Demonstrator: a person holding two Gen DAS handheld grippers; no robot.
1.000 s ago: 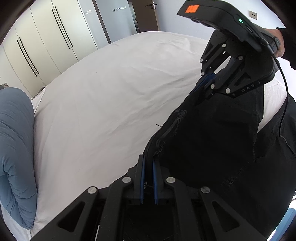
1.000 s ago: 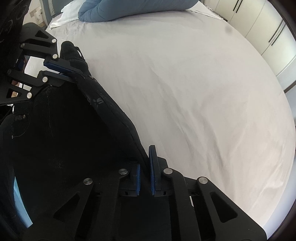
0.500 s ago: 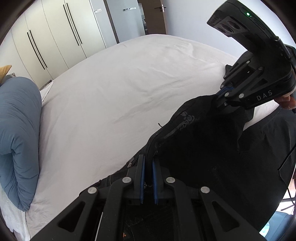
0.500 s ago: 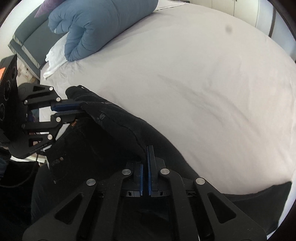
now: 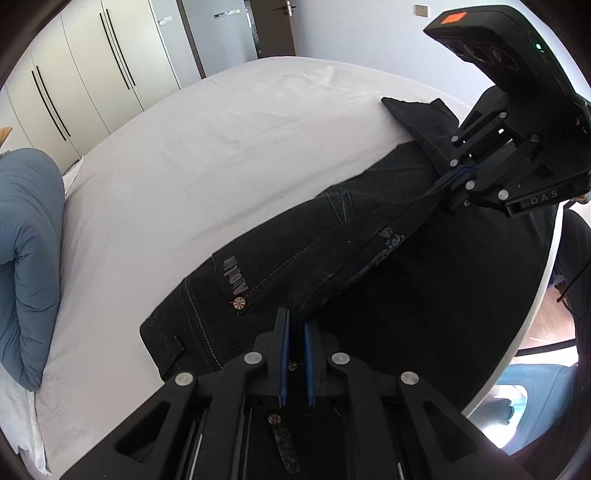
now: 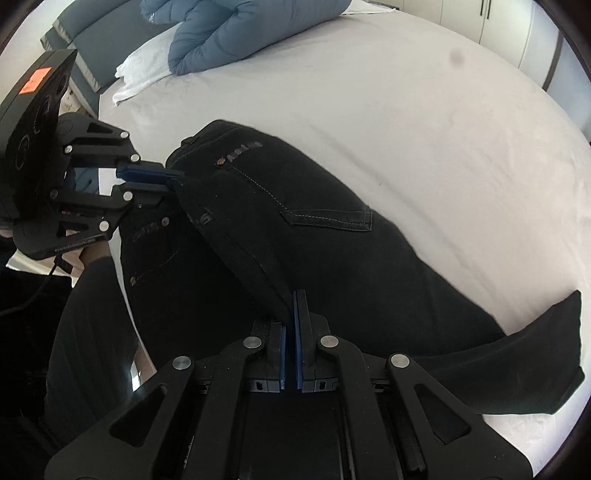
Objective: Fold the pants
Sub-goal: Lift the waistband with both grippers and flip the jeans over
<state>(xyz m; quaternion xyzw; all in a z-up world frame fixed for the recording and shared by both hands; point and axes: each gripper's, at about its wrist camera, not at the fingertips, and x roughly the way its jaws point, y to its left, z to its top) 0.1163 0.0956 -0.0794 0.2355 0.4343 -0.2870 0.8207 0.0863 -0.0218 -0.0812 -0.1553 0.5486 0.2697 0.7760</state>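
Black pants [image 5: 369,206] spread across the white bed [image 5: 192,155], left hand-held gripper [image 5: 294,325] clamped on the waistband, right hand-held gripper [image 6: 293,306] clamped on a raised fold

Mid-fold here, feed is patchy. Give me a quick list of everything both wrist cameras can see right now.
pants: one, black denim with pale stitching, across the near part of the bed, one edge lifted by both grippers
bed sheet: one, white, covers the bed
duvet: one, blue, bunched at the head of the bed
towel: one, white, beside the duvet
wardrobe: one run of doors, cream with dark handles, past the bed
door: one, dark, far wall
left gripper: one, black with blue pads, shut on the pants
right gripper: one, black with blue pads, shut on the pants
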